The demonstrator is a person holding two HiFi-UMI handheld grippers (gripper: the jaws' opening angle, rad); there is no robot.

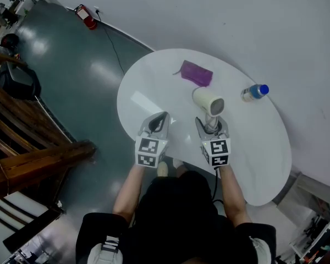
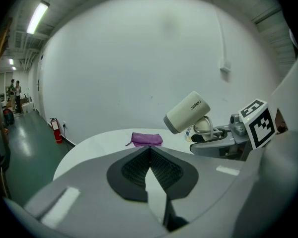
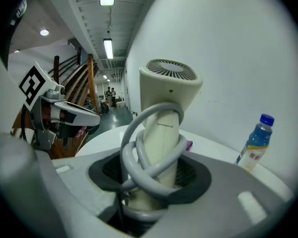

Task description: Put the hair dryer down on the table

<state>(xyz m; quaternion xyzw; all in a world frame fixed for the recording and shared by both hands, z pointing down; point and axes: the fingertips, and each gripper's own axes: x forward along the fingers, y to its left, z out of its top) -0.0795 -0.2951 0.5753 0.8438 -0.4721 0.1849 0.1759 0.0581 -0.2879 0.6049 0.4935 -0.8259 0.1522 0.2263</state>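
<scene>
OK, your right gripper (image 1: 212, 126) has its fingers clamped on the hair dryer (image 1: 209, 100) by the handle, w/ the grey cord (image 3: 139, 155) looped round that handle just above the pads. The dryer stands roughly upright in the grip, head on top, vent grille facing back toward you. It's held over the near part of the round white desk (image 1: 148, 87), not lying on it. Your left gripper (image 1: 160, 120) sits beside the right one, apart from the dryer, fingers closed tip to tip w/ nothing btwn them. Further back on the desk a purple pouch (image 1: 196, 73) lies flat. A plastic bottle (image 1: 254, 92) w/ blue cap stands off to the right. Neither touches the dryer. A red fire extinguisher (image 1: 86, 16) stands on the floor by the wall.
</scene>
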